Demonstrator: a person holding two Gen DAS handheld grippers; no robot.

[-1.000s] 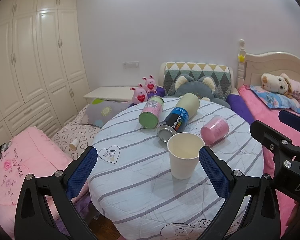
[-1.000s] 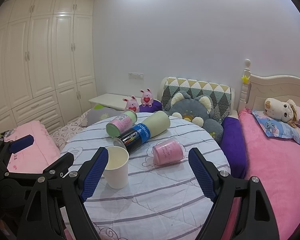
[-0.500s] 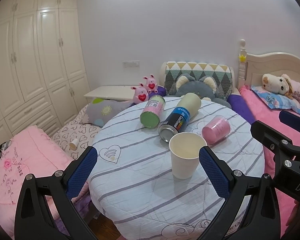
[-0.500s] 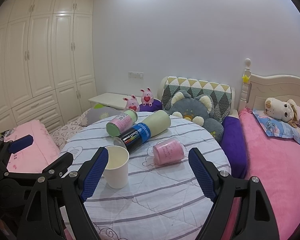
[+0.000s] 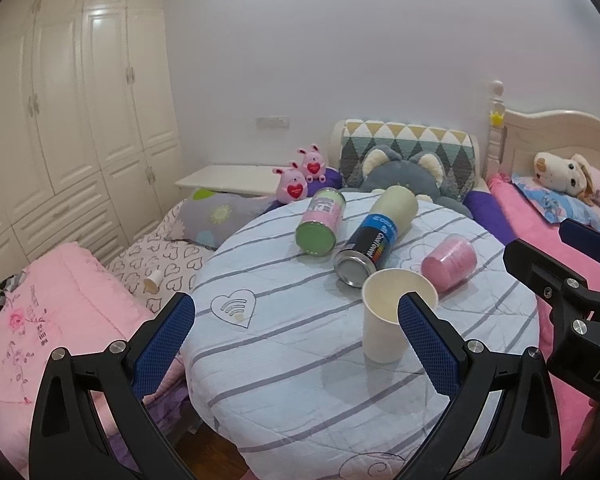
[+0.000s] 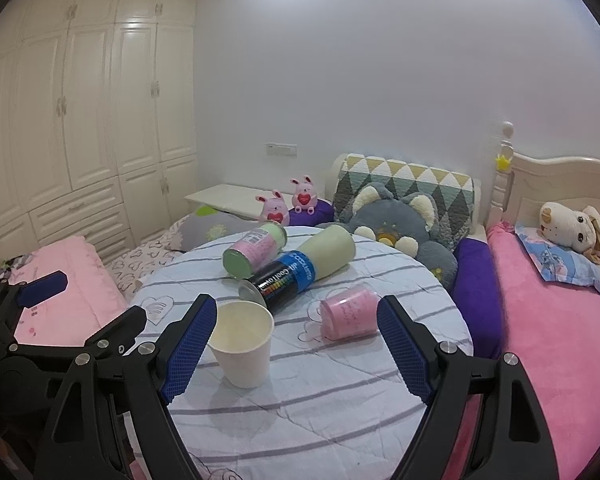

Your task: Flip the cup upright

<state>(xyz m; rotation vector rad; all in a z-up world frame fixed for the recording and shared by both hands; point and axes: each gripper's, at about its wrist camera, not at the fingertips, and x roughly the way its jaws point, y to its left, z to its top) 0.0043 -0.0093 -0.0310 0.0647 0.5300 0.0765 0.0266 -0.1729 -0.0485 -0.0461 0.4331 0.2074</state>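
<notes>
A white paper cup (image 5: 384,324) (image 6: 242,346) stands upright, mouth up, on the round striped table (image 5: 284,360) (image 6: 340,392). A pink plastic cup (image 5: 450,262) (image 6: 350,316) lies on its side behind it to the right. My left gripper (image 5: 296,344) is open and empty, held near the table's front; its right finger overlaps the paper cup's right side in view. My right gripper (image 6: 296,352) is open and empty, its left finger just left of the paper cup. Each gripper shows at the edge of the other's view.
Two cans lie on their sides at the table's back: a pink-green one (image 5: 320,222) (image 6: 256,250) and a black-blue one (image 5: 374,238) (image 6: 300,270). Pink bedding (image 5: 40,320) is at the left, a bed with plush toys (image 6: 560,300) at the right, wardrobes (image 5: 60,120) behind.
The left wrist view has shifted left, so the paper cup now sits behind the left gripper's right finger. The right gripper view is nearly unchanged. No object has moved.
</notes>
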